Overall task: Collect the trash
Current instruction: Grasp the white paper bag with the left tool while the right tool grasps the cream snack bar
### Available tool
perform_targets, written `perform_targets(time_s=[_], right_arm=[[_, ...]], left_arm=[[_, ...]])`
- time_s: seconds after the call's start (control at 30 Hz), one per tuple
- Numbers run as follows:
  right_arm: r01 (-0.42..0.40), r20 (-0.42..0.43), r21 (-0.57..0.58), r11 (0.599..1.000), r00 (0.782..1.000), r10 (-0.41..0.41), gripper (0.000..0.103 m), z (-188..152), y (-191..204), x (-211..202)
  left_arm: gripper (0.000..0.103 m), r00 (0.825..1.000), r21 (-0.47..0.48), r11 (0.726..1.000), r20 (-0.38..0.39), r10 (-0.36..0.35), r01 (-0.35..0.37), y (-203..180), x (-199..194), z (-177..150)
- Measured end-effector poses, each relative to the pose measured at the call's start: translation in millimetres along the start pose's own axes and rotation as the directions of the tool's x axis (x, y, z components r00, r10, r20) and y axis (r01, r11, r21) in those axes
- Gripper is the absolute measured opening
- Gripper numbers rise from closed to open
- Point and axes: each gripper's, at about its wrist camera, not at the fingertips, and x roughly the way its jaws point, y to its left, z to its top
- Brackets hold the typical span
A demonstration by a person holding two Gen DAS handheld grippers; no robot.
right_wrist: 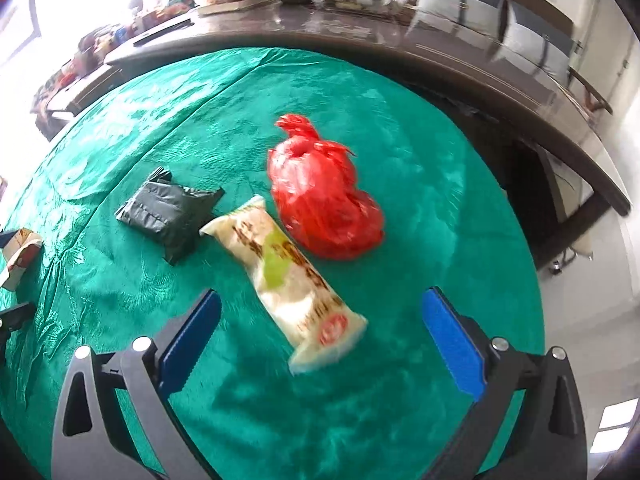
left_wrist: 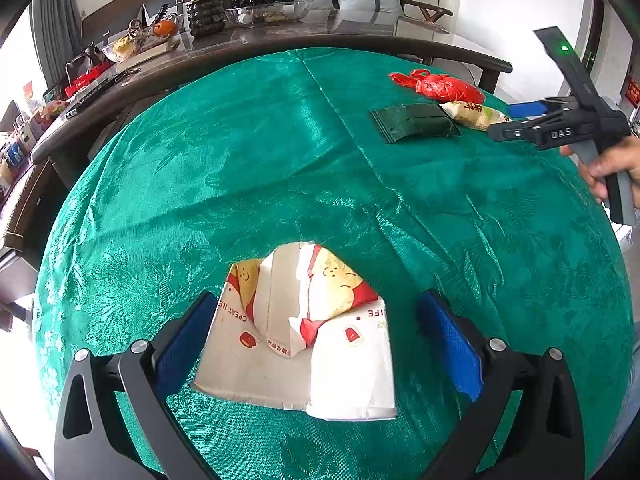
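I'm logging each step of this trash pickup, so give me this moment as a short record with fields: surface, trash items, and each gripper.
surface: green tablecloth
trash near left gripper: crumpled paper wrapper, lying between the open fingers
trash near right gripper: cream snack packet, red plastic bag, folded dark bag
left gripper: open, pads clear of the wrapper
right gripper: open, above the snack packet, not gripping

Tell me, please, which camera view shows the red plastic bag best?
The right wrist view: the red plastic bag lies large near the middle, knotted top visible, beside the snack packet. The left wrist view shows the bag only small and far off at the upper right.
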Motion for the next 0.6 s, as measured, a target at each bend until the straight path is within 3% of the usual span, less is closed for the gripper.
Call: perform_targets(time_s=[0.03,0.1,0.13,0.2,0.3,0.4,0.6], right_arm=[[-0.019,0.003,0.003,1.0,1.0,0.019,0.086,0.1,-2.8,0.7],[-0.071,0.007,0.026,0.997,0.997,0.071,0.069,0.1,-3.2,0.3],[-0.074,0.014,0.039,0.996,0.997,0.074,0.065,-0.3,-3.1,-1.5],[-0.077,0.015,0.05,0.996,0.997,0.077,0.048,-1.4,-1.1,-3.3],[-0.056,0.0,0.082,0.995,0.998,0.056,0.033,-6.3,3.5,-9.8],[-0.068,0.012,0.129,0.989,0.998,0.067,0.027,-17.2,13.1,-22.7],[-0.108,0.027,0.226,0.968,0.994,0.104,0.027,-61.5,58.4,-54.7]], left_arm=[[0.099,1.0,0.0,1.0,0.0,0.0,0.0,-0.1,0.0,0.0],[0.099,1.0,0.001,1.0,0.0,0.001,-0.001,-0.1,0.0,0.0],[0.099,1.0,0.0,1.0,0.0,0.001,-0.001,-0.1,0.0,0.0],[0.099,1.0,0.0,1.0,0.0,0.001,-0.001,-0.1,0.0,0.1],[0.099,1.0,0.0,1.0,0.0,0.001,-0.001,-0.1,0.0,0.2],[0.099,1.0,0.0,1.0,0.0,0.001,-0.001,-0.1,0.0,0.3],[0.099,1.0,0.0,1.0,0.0,0.002,-0.002,-0.1,0.1,0.3]])
